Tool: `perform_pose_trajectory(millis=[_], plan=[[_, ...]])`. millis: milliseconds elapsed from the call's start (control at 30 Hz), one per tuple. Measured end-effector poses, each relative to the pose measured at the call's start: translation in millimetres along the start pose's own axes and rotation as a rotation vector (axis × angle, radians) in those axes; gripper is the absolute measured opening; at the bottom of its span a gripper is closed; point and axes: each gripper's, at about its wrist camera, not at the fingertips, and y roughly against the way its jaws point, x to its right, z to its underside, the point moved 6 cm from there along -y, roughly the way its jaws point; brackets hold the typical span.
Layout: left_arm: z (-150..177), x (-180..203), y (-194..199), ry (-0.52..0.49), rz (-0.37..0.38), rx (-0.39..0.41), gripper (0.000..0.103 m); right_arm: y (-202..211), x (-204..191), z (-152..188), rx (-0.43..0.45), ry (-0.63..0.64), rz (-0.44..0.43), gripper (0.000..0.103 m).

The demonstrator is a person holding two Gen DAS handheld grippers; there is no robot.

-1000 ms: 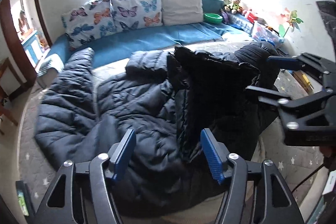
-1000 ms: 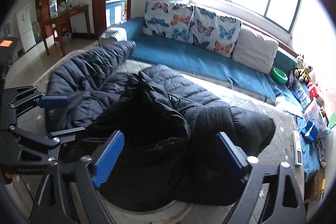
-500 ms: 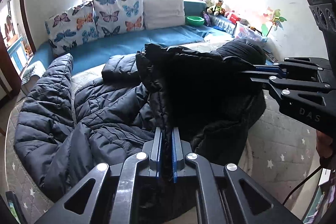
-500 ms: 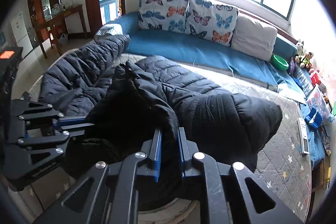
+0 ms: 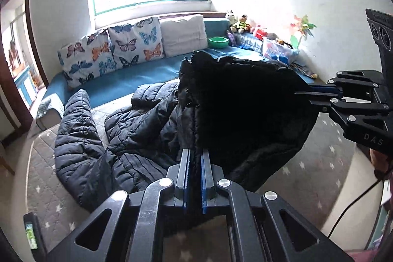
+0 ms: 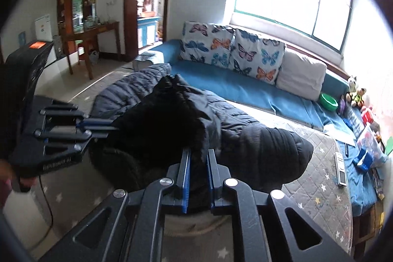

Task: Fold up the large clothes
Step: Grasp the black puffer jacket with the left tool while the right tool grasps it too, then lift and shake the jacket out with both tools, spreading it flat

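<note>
- Because the coat [image 5: 137, 134] is bulky, each gripper takes one point of its near edge, so the edge rises as a span, not a bunch.
- Left gripper [image 5: 195, 158]: fingers nearly shut, clamped on a dark fold of hem.
- Between the two grips the lining hangs slack like a flap; the rest of the coat lies spread on the quilted mat [image 5: 44, 178] before the sofa [image 5: 137, 77].
- Right gripper [image 6: 198, 158]: nearly shut too, pinching thicker cloth, likely to carry it over the body.

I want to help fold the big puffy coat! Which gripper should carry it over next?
Neither alone. The left gripper and right gripper are both shut on the coat's lifted edge, so they should probably carry it together.
</note>
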Motion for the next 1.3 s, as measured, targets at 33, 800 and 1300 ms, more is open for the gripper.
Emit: perform_pose_trajectory(millis=[33,800,1300], plan=[[6.4,5.7,9.5,-0.011,0.001,0.000,0.007,5.6,-3.7,5.1,-0.001,0.015,-0.008,0.014],[216.1,96.2,67.4,-0.073,0.119,-0.317,0.007,20.5,-39.6,78.1,-0.303,0.144,-0.250,0.015],[114.4,14.6,83.3,0.020,0.049,-0.206,0.008,-93.7,-8.6,46.7,-0.281,0.059,-0.100,0.052]])
